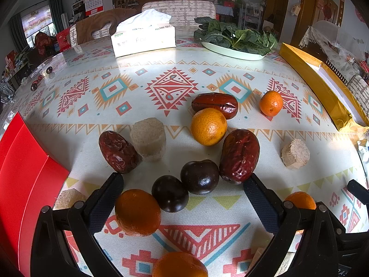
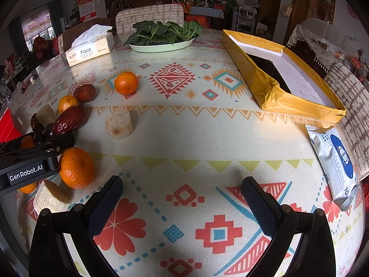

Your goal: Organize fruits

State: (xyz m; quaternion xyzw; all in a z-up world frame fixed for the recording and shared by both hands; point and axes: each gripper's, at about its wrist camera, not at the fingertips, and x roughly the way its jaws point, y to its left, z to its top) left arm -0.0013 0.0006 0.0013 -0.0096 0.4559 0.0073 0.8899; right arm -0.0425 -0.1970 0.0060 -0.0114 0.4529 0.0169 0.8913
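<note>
The left gripper point(image 1: 183, 198) is spread wide and low over the bench point(image 1: 175, 53), pinching nothing; between its fingers lie two dark plums point(image 1: 199, 176), touching each other, with an orange point(image 1: 137, 212) touching the inner face of the left finger at 8 o'clock of them. A big red date point(image 1: 239, 155) lies at 2 o'clock of the plums, its lower end just beside the right fingertip, and another date point(image 1: 118, 151) leans against a pale rice cake point(image 1: 148, 138) at 10 o'clock. Further out, a second orange point(image 1: 208, 126) touches a third date point(image 1: 215, 104), and a small orange point(image 1: 271, 103) sits apart at 1 o'clock. The right gripper point(image 2: 182, 194) is likewise spread, empty, above bare patterned cloth; the fruit cluster is at its 9 o'clock and a gold-lined box point(image 2: 272, 92) at 2 o'clock
</note>
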